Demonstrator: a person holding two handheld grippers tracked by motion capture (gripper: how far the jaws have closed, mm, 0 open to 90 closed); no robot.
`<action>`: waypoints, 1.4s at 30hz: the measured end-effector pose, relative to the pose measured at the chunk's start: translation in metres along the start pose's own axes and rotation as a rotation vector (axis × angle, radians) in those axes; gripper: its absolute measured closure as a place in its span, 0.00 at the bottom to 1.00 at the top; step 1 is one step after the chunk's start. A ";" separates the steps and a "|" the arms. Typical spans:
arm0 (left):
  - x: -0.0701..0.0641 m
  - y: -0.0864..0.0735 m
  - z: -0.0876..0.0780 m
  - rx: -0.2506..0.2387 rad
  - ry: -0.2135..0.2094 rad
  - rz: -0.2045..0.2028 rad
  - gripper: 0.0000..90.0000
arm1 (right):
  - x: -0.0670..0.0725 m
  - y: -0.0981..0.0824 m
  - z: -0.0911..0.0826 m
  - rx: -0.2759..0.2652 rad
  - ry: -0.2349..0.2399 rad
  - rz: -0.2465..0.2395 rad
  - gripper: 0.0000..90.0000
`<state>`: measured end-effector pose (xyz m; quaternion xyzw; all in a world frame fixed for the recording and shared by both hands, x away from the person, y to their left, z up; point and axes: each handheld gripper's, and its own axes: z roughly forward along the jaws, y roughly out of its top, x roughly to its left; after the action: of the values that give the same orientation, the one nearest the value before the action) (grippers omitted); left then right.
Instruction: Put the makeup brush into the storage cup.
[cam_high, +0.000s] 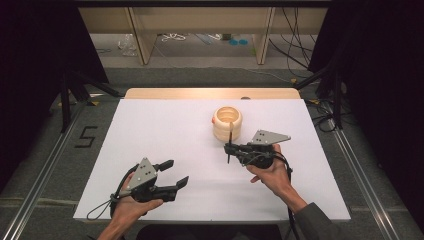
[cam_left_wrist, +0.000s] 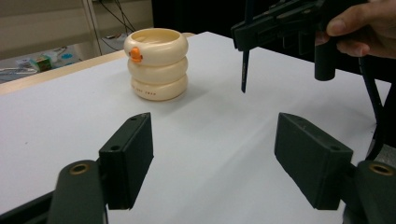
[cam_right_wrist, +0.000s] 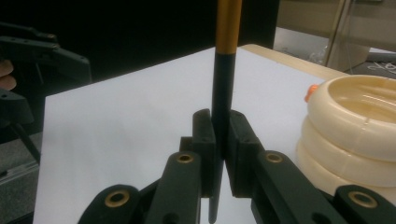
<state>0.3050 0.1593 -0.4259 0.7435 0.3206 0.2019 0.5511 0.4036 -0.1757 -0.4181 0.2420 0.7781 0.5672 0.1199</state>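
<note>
Nearest the person's edge of the white bench (cam_high: 165, 125), the left gripper (cam_high: 173, 174) sits low over the sheet in the left hand (cam_high: 131, 206), angled forward and to the right. Its fingers (cam_left_wrist: 128, 158) stand wide apart with nothing between them, only bare bench showing in the gap in the left gripper view. The grey three-cornered plate rides on top, tilted.

Farther in and to the right, the right hand (cam_high: 272, 172) holds the right gripper (cam_high: 229, 148) roughly level above the bench, pointing left across it. Its fingers (cam_right_wrist: 204, 140) are closed tight on a pen (cam_high: 230, 145), pinching it near the lower part of the barrel. The pen's long axis runs upright (close to vertical in the right gripper view), with the dark tapered tip pointing down and hanging clear above the bench, and the upper end rising above the fingers. The barrel is slim and black, changing to a golden-orange section higher up (cam_right_wrist: 229, 23).

Just beyond the pen stands the holder (cam_high: 227, 123), a cream cup shaped like three stacked rings, with a small orange knob on its top ring (cam_left_wrist: 135, 53) and its mouth open upward. The pen is beside the holder's near side, not inside it.
</note>
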 end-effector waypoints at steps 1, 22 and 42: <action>0.002 -0.001 -0.002 0.005 0.009 0.016 0.31 | -0.002 0.001 -0.001 0.013 0.005 0.006 0.93; 0.003 -0.007 -0.004 0.013 0.040 0.019 0.24 | -0.032 0.028 0.000 -0.001 -0.073 0.019 0.93; 0.004 -0.009 -0.003 0.025 0.033 0.014 0.23 | -0.053 0.052 0.007 -0.025 -0.110 0.034 0.93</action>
<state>0.3033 0.1657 -0.4334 0.7491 0.3267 0.2140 0.5351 0.4643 -0.1847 -0.3758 0.2844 0.7589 0.5648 0.1557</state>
